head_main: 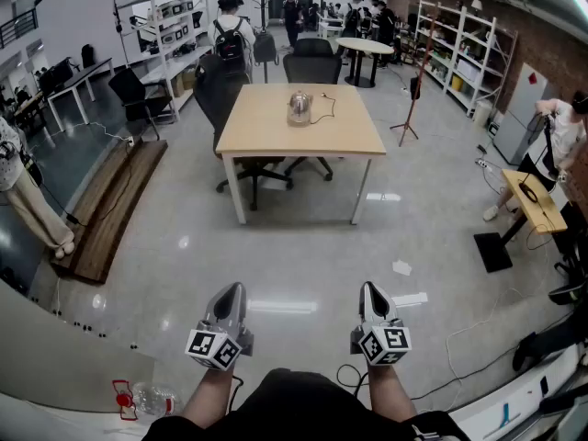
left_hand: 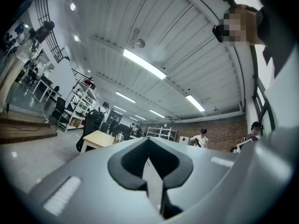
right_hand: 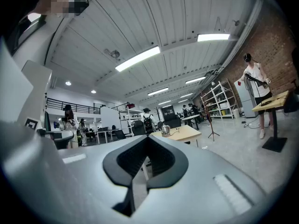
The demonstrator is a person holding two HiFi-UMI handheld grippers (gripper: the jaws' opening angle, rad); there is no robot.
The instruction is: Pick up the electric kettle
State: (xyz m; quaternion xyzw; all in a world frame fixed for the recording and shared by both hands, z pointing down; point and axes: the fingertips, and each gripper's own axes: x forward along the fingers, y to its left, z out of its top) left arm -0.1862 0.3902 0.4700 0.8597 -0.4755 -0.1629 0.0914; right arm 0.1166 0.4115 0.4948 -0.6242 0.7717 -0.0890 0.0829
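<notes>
A shiny metal electric kettle (head_main: 299,107) stands on a light wooden table (head_main: 266,131) far ahead, with a black cord (head_main: 325,110) trailing to its right. The kettle (left_hand: 119,136) looks tiny in the left gripper view, and the kettle (right_hand: 165,129) is small in the right gripper view too. My left gripper (head_main: 231,290) and right gripper (head_main: 371,289) are held low near my body, several metres short of the table. Both are shut with nothing between the jaws.
Black office chairs (head_main: 218,90) crowd the table's far side and left. A wooden platform (head_main: 115,200) lies on the floor at left. A tripod stand (head_main: 407,108) is right of the table. A person (head_main: 553,141) stands at a small desk (head_main: 533,200) far right. Paper scraps (head_main: 402,267) and cables litter the grey floor.
</notes>
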